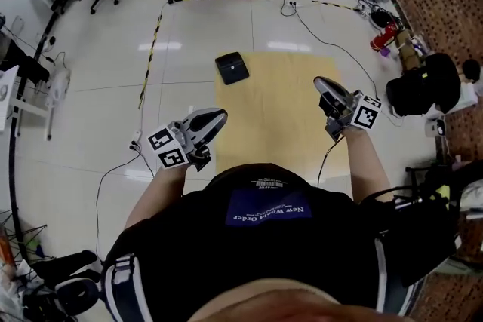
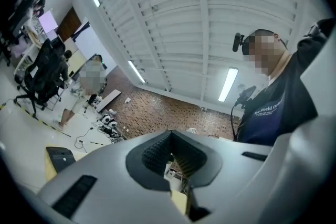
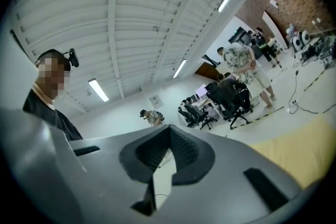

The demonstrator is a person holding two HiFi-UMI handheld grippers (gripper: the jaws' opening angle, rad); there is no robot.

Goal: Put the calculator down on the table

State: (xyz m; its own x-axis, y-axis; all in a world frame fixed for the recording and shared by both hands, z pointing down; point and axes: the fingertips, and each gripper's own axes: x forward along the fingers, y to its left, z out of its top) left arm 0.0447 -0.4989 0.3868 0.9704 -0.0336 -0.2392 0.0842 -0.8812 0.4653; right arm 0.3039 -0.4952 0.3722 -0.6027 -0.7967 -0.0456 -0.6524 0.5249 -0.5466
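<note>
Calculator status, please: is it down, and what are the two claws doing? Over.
Left gripper shut, empty. Right gripper shut, empty. Calculator flat on table. Nothing blocking.

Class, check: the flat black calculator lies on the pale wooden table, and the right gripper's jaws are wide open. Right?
No: the right gripper is shut, with nothing between its jaws, as the right gripper view shows. The flat black calculator does lie on the pale wooden table.

Your right tongs (image 3: 169, 129) are closed together, with nothing between them. The yellow counter (image 3: 296, 147) lies at lower right, and office chairs (image 3: 231, 98) stand beyond it.
</note>
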